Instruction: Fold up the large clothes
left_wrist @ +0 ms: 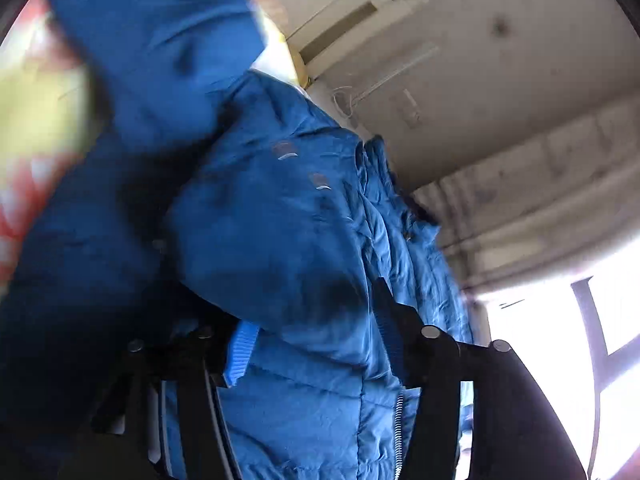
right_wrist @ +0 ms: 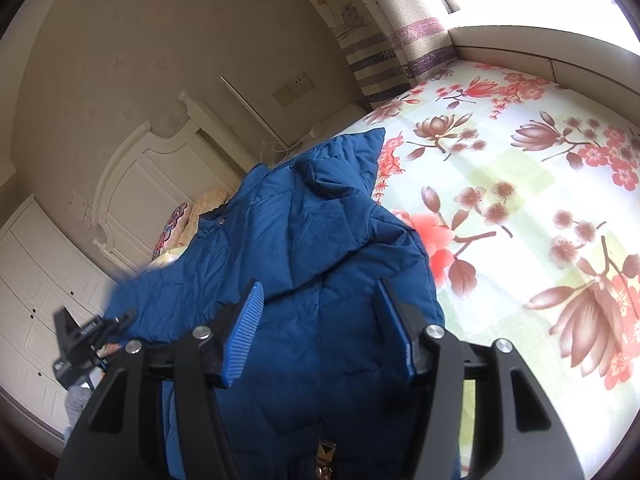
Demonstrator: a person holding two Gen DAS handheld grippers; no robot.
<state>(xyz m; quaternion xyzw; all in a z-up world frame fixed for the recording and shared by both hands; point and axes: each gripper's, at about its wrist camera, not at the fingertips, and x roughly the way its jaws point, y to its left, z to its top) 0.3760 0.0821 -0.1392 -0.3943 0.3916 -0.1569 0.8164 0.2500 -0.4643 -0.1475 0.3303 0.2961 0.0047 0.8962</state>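
You are working over a bed (right_wrist: 520,152) with a floral sheet; a white headboard (right_wrist: 148,176) stands at the far left and a striped curtain (right_wrist: 400,48) hangs at the far end below the window. A pillow (right_wrist: 208,204) lies near the headboard, just beyond the collar of the garment.

The blue padded jacket (right_wrist: 320,248) lies on the left part of the bed, its long axis running from the near edge toward the headboard, collar end far, hem end near you. One sleeve (right_wrist: 352,152) points away toward the far wall. The open floral sheet to the right of the jacket is unobstructed.

Your right gripper (right_wrist: 320,332) hovers above the near part of the jacket. Its fingers (right_wrist: 244,332) stand about half open, with quilted fabric below them but no pad pressing on it.

Your left gripper (left_wrist: 308,360) appears in the right wrist view as a black body at the left edge of the jacket. In its own view, jacket fabric fills the gap between its fingers (left_wrist: 240,356). That view is blurred, so you cannot tell whether the pads grip the cloth. A zipper (left_wrist: 400,432) runs along the near fabric.
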